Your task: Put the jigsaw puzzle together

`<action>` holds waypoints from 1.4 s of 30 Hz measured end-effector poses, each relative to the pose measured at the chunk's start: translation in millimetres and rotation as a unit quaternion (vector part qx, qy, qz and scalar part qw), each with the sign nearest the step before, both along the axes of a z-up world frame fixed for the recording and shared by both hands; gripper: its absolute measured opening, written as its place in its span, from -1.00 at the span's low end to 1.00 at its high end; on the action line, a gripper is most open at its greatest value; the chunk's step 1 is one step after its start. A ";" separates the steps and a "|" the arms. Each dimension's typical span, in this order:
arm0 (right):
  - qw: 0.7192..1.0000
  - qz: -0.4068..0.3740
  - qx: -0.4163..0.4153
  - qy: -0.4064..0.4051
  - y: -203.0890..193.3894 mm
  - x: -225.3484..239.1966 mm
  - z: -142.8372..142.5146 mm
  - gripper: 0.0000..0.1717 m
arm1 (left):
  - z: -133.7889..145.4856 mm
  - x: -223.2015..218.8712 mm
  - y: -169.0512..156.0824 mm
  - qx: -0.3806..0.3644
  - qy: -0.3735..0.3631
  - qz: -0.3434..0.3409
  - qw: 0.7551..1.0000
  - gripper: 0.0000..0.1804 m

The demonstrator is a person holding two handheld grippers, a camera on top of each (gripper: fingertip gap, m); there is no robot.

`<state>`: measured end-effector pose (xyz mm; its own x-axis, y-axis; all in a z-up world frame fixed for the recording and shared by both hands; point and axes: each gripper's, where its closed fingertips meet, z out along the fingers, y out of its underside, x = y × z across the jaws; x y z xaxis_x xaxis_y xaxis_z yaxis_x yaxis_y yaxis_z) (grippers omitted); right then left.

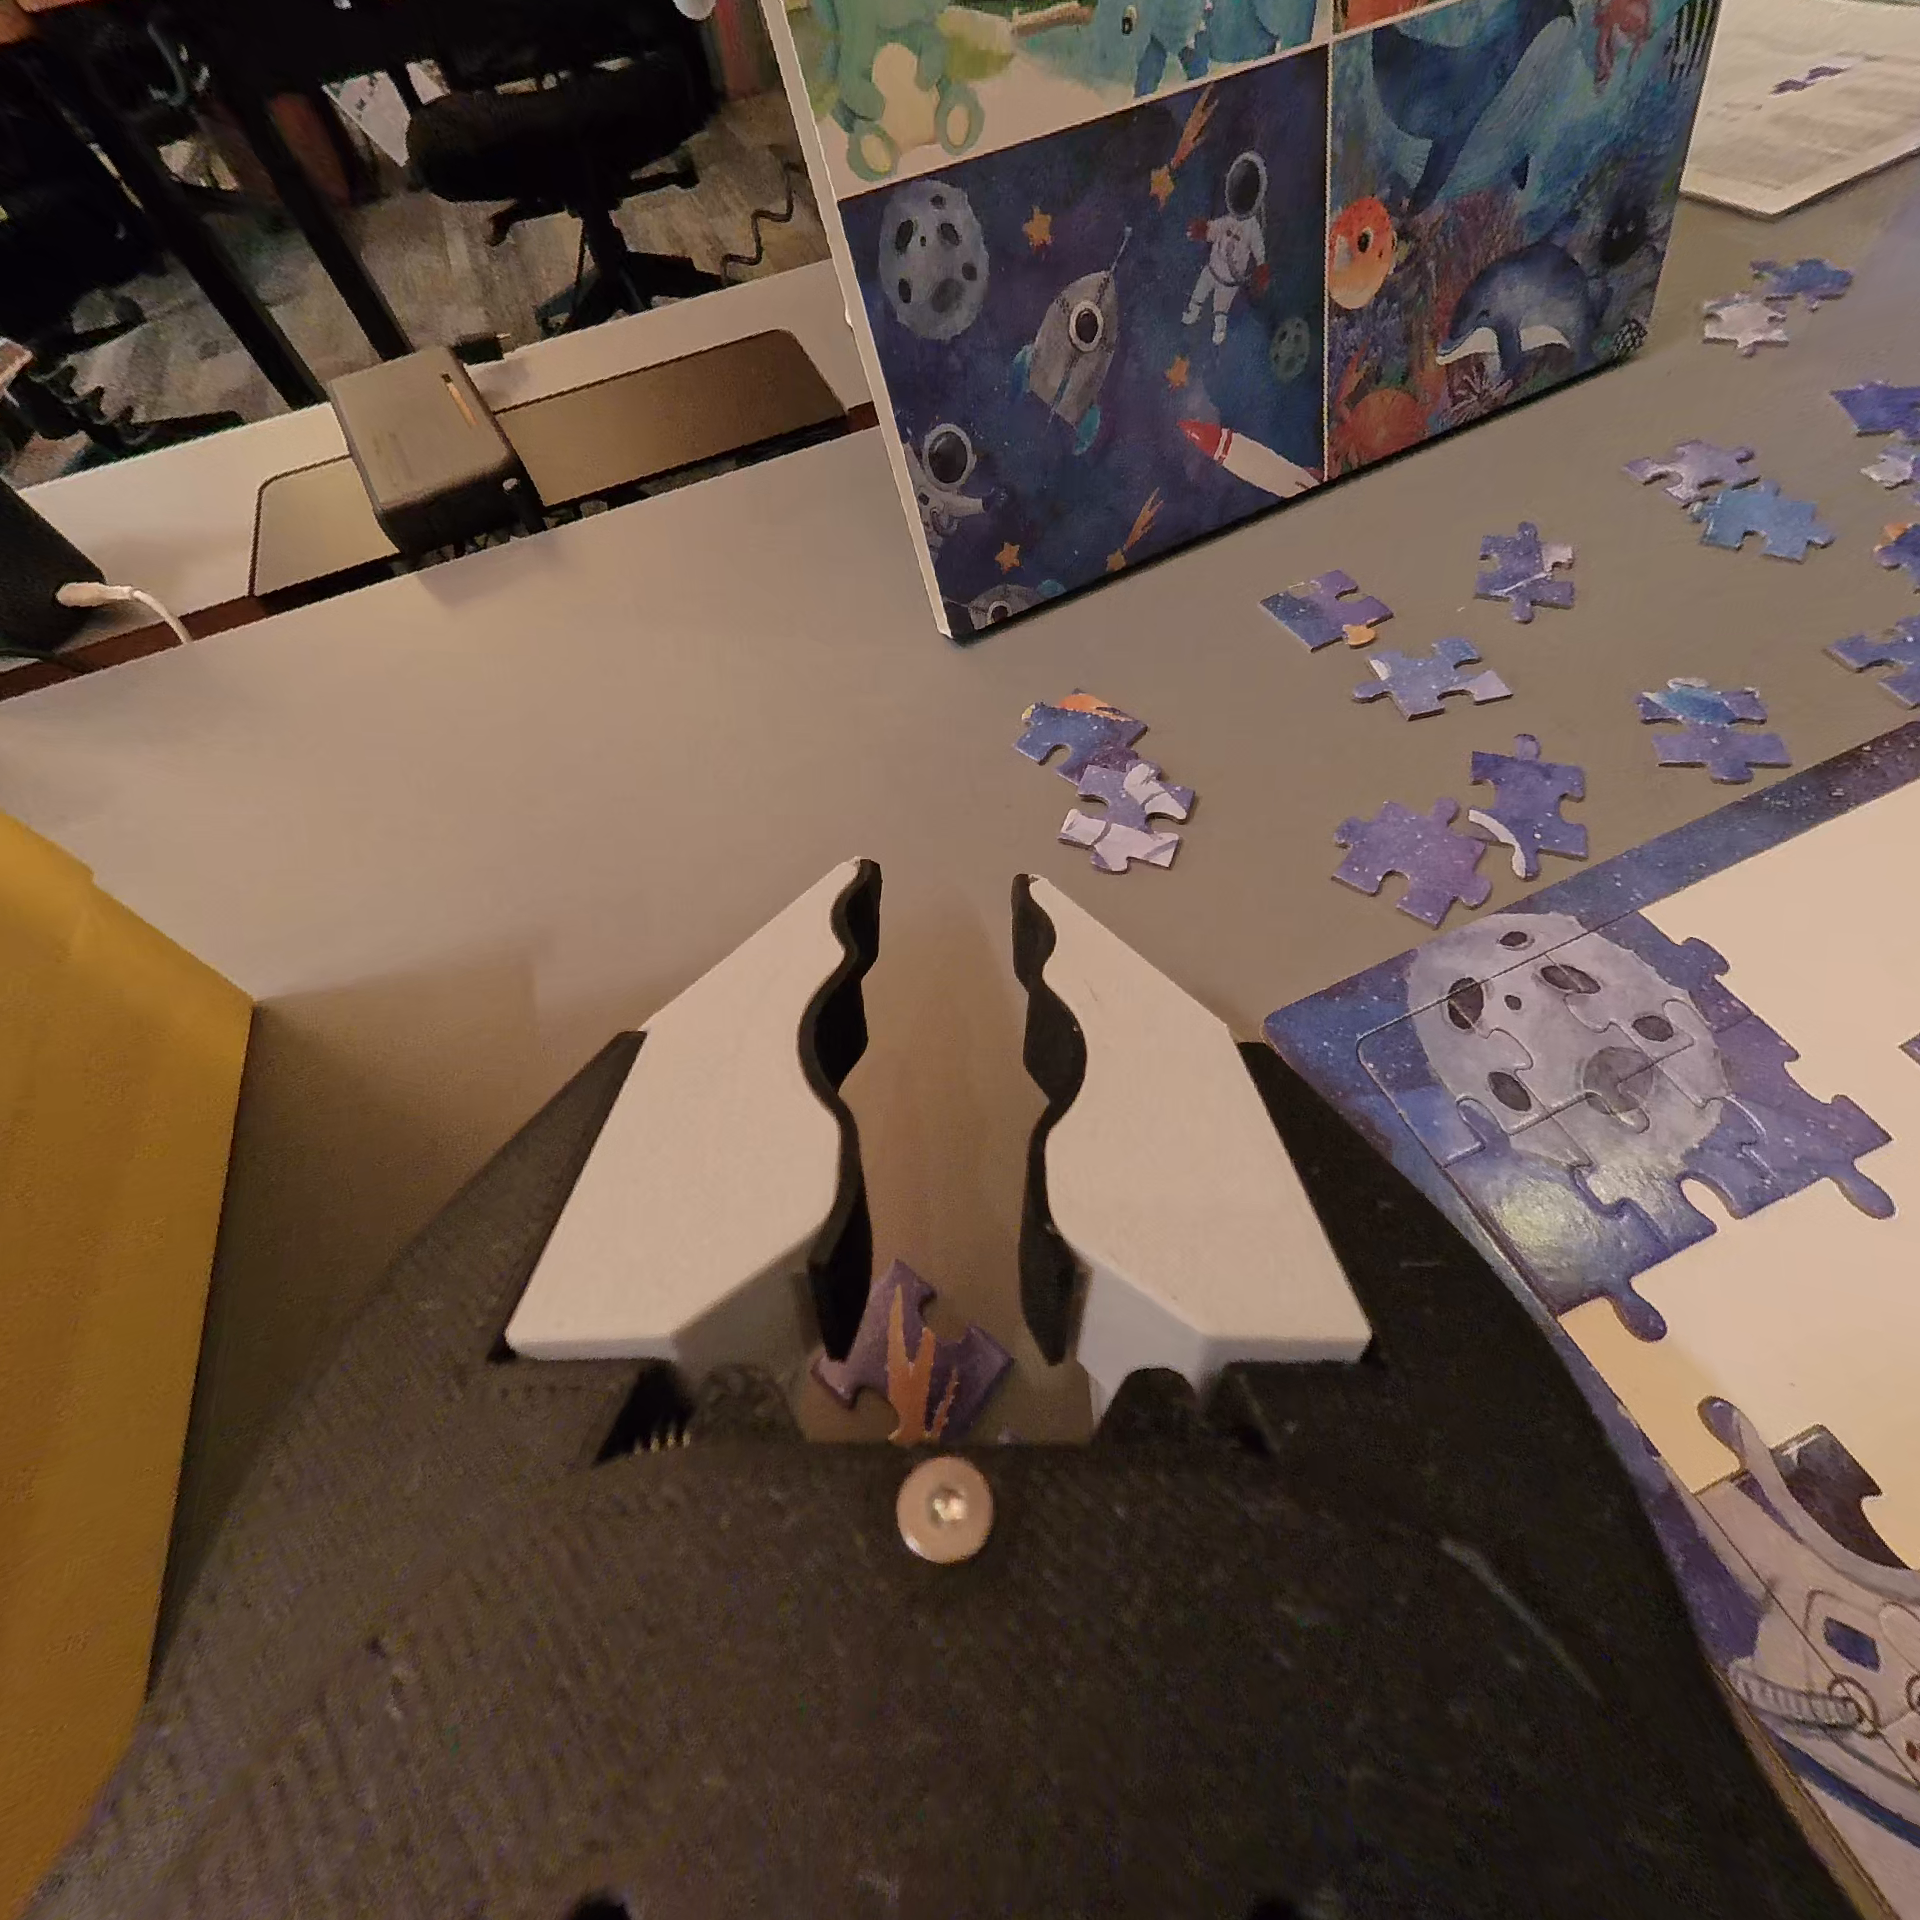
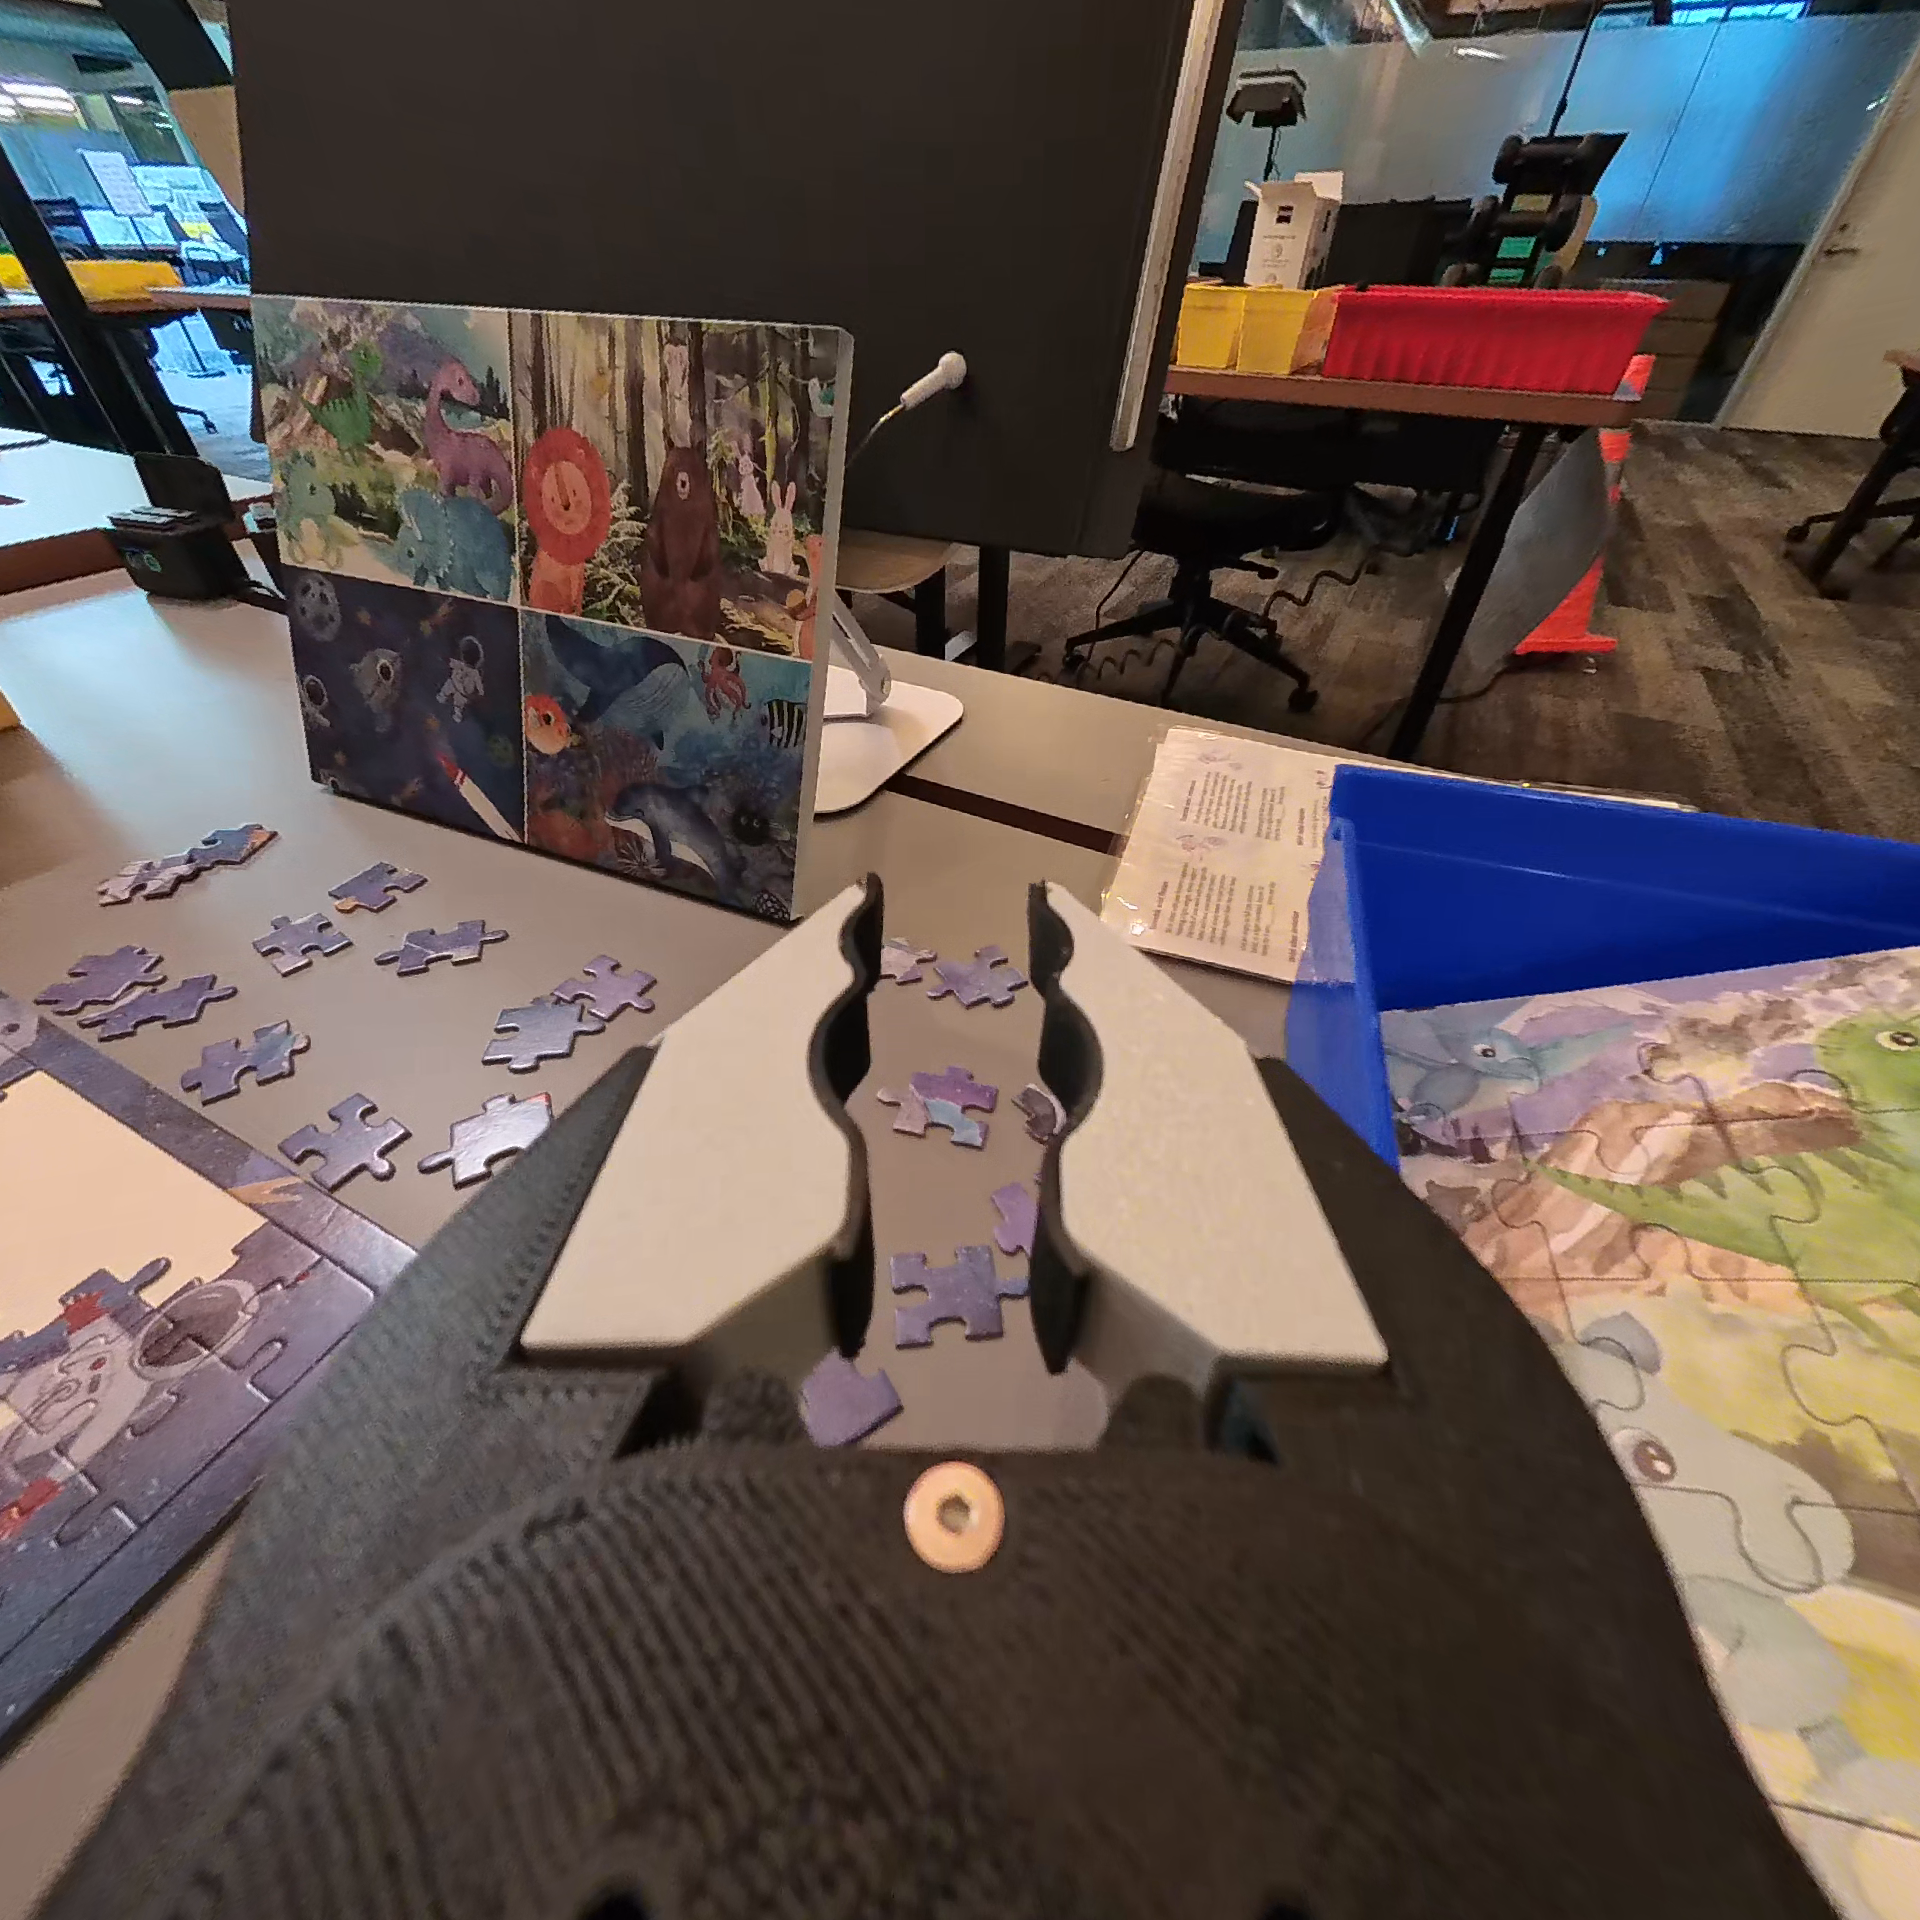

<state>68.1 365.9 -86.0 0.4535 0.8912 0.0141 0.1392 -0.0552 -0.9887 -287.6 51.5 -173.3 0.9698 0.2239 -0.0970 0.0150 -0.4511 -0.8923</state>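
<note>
Nearest, my left tool (image 1: 945, 873) hangs over the grey bench (image 1: 520, 779) with its jaws narrow. A purple puzzle piece with an orange streak (image 1: 914, 1351) shows at the root of the jaws, and I cannot tell whether the pads press on it. My right tool (image 2: 951, 894) is likewise narrow and grips nothing at its tips. Several loose purple pieces (image 2: 945, 1101) lie flat on the bench, seen through its gap. Beside the left tool lies the space puzzle board (image 1: 1340, 1049). Its moon corner (image 1: 1558, 1060) and a rocket patch along the near edge are joined, while most of the cream middle (image 1: 1766, 1039) is bare, so I judge the greater part unfilled. Beyond it, many blue-violet pieces (image 1: 1413, 852) lie scattered face up, a few touching and most apart. To the right a dinosaur puzzle (image 2: 1662, 1195) that looks complete lies partly in a blue bin (image 2: 1558, 883), with a printed sheet (image 2: 1216, 862) just behind. Farthest back, the picture box (image 1: 1143, 364) stands upright.
</note>
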 end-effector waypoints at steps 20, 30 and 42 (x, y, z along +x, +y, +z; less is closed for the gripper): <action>0.989 -0.017 -0.094 -0.112 9.4 -4.4 -61.6 -0.40 | -1.3 -0.8 -0.8 -0.003 0.000 -0.001 1.000 -0.74; 0.950 -0.141 -0.114 -0.254 32.2 31.3 -119.1 -0.61 | -1.5 -1.1 -0.6 -0.004 0.000 -0.001 1.000 -0.73; 0.939 -0.112 -0.231 -0.228 15.7 30.6 -137.0 -0.58 | -1.3 -1.1 -0.7 -0.003 0.000 -0.001 1.000 -0.73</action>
<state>98.7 381.6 -223.0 0.6703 0.7336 -0.1121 0.4766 -0.5413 -0.6927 -288.7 50.8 -174.5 0.9701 0.2217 -0.0992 0.0133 -0.4562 -0.8898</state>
